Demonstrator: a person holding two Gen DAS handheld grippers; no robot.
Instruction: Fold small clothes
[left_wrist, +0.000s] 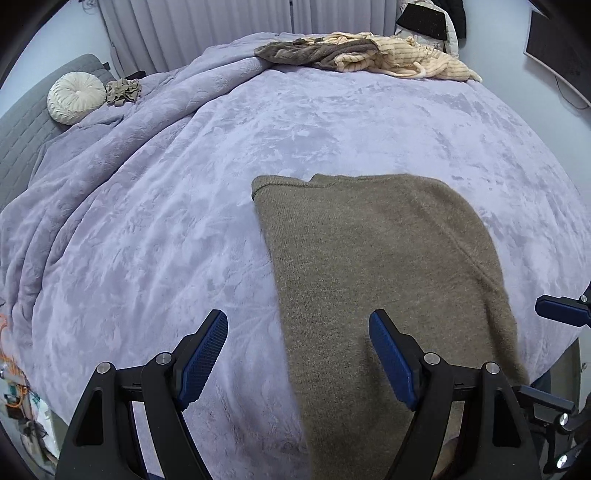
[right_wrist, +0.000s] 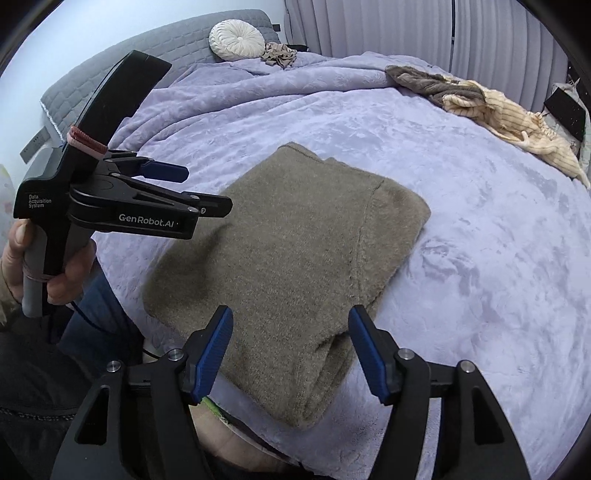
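Note:
An olive-brown knit garment (left_wrist: 380, 266) (right_wrist: 291, 251) lies folded flat on the lavender blanket (left_wrist: 147, 221) near the bed's front edge. My left gripper (left_wrist: 297, 321) hovers open over the garment's left edge, its blue pads touching nothing. In the right wrist view the left gripper (right_wrist: 207, 188) appears held in a hand, above the garment's left side. My right gripper (right_wrist: 290, 314) is open above the garment's near corner, with the fabric below the pads and not pinched. One of its fingertips (left_wrist: 561, 312) shows at the right edge of the left wrist view.
A heap of brown and cream striped clothes (left_wrist: 369, 55) (right_wrist: 480, 99) sits at the far side of the bed. A round cream cushion (left_wrist: 75, 98) and a small crumpled beige cloth (left_wrist: 123, 92) lie by the grey headboard (right_wrist: 166, 40). A person's leg in blue jeans (right_wrist: 96, 314) is at the bed's edge.

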